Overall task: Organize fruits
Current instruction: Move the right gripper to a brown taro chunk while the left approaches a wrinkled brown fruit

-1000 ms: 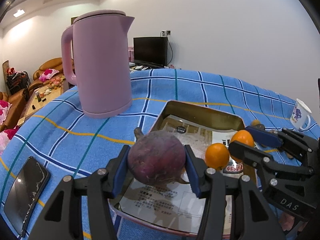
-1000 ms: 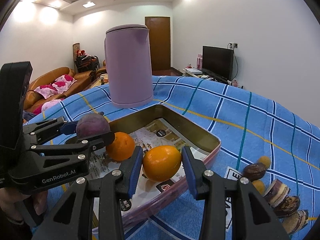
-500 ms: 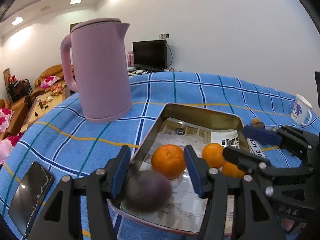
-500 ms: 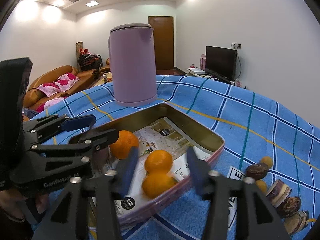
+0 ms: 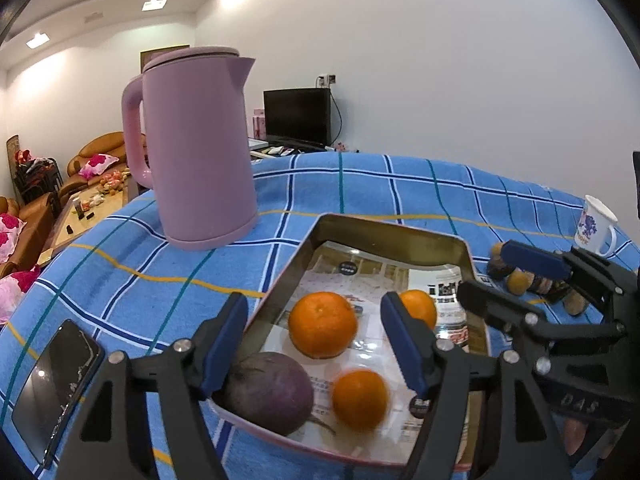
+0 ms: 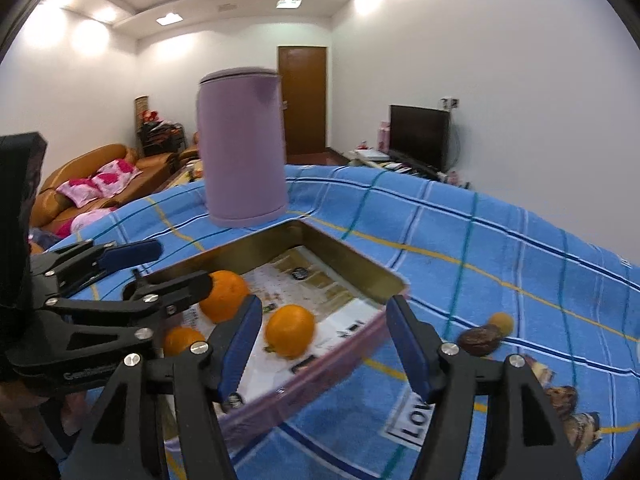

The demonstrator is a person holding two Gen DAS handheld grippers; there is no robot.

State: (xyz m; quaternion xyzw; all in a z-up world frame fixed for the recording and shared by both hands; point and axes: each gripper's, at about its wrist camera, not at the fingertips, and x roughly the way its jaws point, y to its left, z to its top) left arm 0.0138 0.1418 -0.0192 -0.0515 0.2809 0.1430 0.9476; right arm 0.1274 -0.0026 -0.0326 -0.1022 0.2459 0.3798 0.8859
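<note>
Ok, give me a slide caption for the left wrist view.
Left gripper open above a tin tray holding three oranges and a purple fruit.

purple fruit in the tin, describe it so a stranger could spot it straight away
Find the pink kettle on the blue checked cloth; the open metal tin lies beside it. In the tin's near corner sits the purple fruit, the only dark, dull one among three oranges.
</note>
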